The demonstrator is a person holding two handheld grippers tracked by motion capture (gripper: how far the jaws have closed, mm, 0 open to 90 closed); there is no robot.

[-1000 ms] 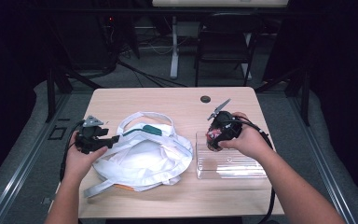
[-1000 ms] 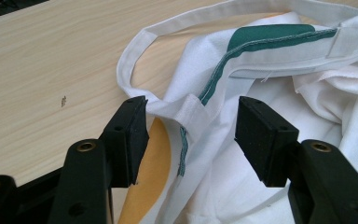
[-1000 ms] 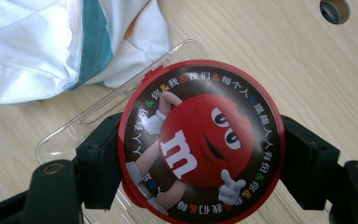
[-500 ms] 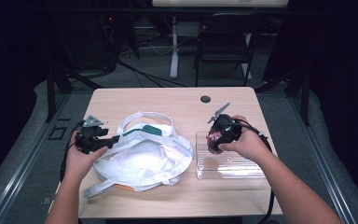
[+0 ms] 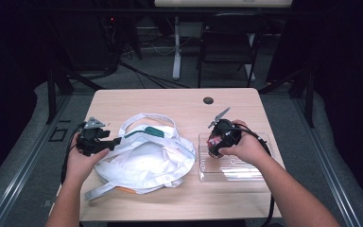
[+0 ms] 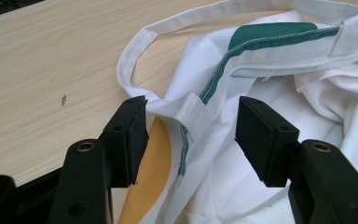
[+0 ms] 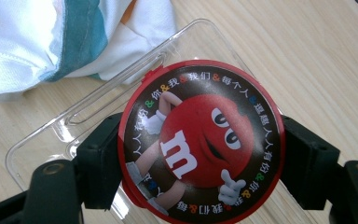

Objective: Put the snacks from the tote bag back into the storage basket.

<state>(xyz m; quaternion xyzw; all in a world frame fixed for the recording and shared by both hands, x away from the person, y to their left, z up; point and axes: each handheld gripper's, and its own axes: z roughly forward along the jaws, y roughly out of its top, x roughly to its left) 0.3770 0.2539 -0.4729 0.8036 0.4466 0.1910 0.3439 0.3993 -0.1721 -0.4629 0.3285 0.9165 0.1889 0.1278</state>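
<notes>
currently the right gripper (image 7: 200,163) has its jaws clamped on opposite edges of a round red tin (image 7: 200,142) printed with a red candy character, and holds it lifted just above a clear plastic tray (image 7: 88,109). the left gripper (image 6: 189,135) has its jaws spread wide, one on each side of the hem of a white cloth bag (image 6: 279,88), where a white strap (image 6: 135,46) meets the green-trimmed rim; the pads do not yet pinch the cloth.

judged step: the tin is in carriage, and the bag mouth is about to be gripped so that it can be opened for loading. the next move calls for the left jaws to close on the hem and lift it, then for the right gripper (image 5: 217,140) to bring the tin left to the opening.

in the high view the bag (image 5: 144,158) lies crumpled at the left-centre of the table (image 5: 170,101), its near-left strap close to the near edge. the tray (image 5: 236,163) sits right of the bag, near the right edge. the left gripper (image 5: 105,142) works close to the left edge. open room lies across the far half of the table, apart from a small dark grommet (image 5: 208,100).
</notes>
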